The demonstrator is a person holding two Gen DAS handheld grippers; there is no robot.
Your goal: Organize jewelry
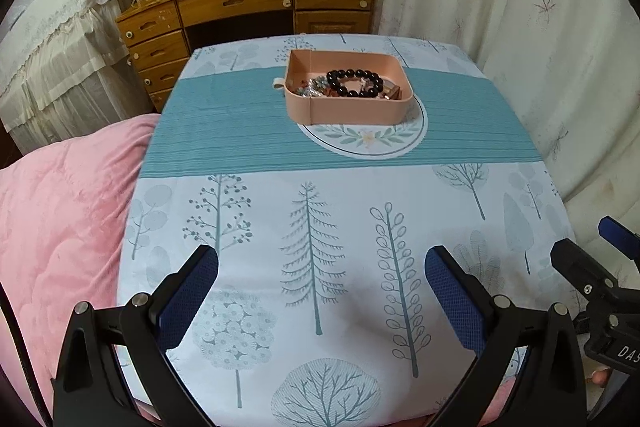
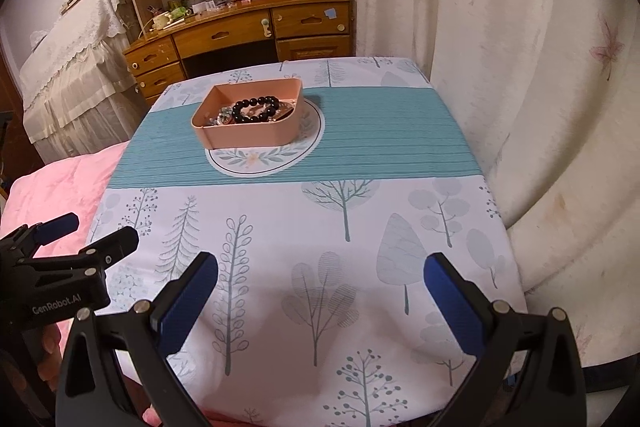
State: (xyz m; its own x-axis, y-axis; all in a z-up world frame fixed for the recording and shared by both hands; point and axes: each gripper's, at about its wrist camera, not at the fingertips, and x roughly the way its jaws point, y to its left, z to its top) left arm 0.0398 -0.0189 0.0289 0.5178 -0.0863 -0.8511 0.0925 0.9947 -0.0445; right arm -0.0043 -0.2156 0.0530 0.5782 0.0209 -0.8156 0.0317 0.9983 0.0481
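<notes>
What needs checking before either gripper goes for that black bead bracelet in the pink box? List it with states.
1. Left gripper open and empty: ok.
2. Right gripper open and empty: ok.
3. Black bead bracelet lying on top, unobstructed: ok.
4. Pink box resting flat on the tablecloth: ok.
5. Bracelet free of the smaller jewelry beneath: cannot tell.
6. Separate destination for sorted pieces: not ok, none visible.

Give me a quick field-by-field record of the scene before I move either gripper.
surface: table with tree-print cloth
container: pink tray on the teal band, far side of the table
on top in tray: black bead bracelet
also in tray: small mixed jewelry, too small to identify
left gripper: open, empty, over the near edge
right gripper: open, empty, over the near edge
contact with tray: none
</notes>
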